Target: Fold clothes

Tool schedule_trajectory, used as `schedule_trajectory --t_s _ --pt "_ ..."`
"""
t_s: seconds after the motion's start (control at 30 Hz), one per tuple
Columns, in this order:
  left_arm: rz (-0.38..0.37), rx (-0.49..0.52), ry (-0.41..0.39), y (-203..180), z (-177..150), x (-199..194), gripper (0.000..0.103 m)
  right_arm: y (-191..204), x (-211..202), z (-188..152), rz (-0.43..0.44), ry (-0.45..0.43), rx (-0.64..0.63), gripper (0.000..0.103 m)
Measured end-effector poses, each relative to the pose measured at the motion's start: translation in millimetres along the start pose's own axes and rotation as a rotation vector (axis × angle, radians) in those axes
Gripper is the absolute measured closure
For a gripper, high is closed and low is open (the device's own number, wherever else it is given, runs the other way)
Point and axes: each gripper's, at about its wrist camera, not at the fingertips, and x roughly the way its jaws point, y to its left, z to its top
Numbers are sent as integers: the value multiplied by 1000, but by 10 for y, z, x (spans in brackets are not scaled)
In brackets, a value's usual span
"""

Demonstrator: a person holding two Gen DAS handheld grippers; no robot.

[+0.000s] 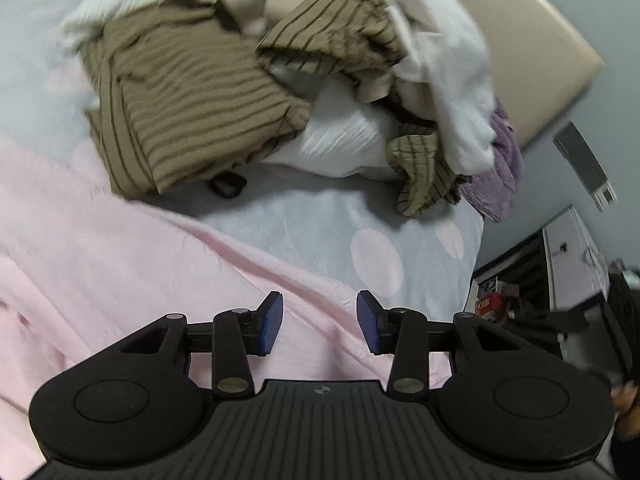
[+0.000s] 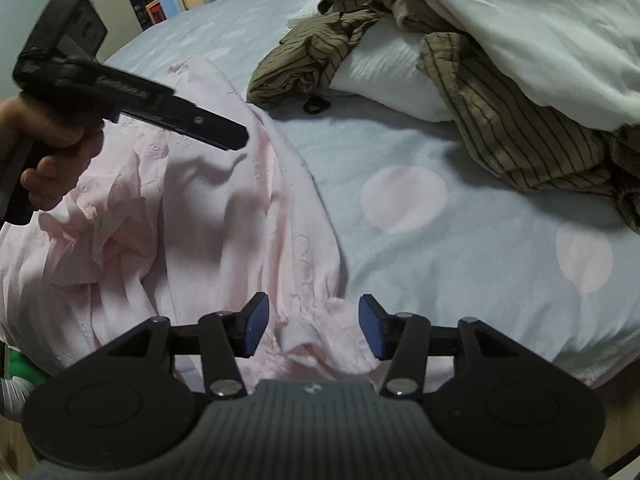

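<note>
A pale pink garment (image 1: pixel 120 280) (image 2: pixel 200 220) lies crumpled and spread on the light blue bedsheet (image 1: pixel 320 216) (image 2: pixel 440 260). My left gripper (image 1: pixel 320 322) hovers over the pink fabric's edge, its jaws apart with nothing pressed between the blue pads. My right gripper (image 2: pixel 313 324) is open too. A gathered cuff of the pink garment (image 2: pixel 316 336) lies under the gap between its pads, which do not press on it. In the right wrist view a hand (image 2: pixel 52 152) holds the left gripper (image 2: pixel 234 138) above the garment's far side.
A pile of clothes sits at the bed's far end: brown striped pieces (image 1: pixel 192 112) (image 2: pixel 512 120), white fabric (image 1: pixel 452 80) (image 2: pixel 520 12) and a purple cloth (image 1: pixel 504 160). A small black item (image 1: pixel 228 186) (image 2: pixel 316 104) lies by the pile. A beige headboard (image 1: pixel 532 40) and a white cabinet (image 1: pixel 572 256) stand beyond the bed.
</note>
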Motion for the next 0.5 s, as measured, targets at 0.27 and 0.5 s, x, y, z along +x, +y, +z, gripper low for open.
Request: schedule_trajectory --t_s 0.27,0.5 --pt "37 -218 16 92 102 223 64 -79 -15 -273 -8 -24 106 47" --pt "56 -218 25 33 163 379 64 -184 0 -464 11 -41 251 47"
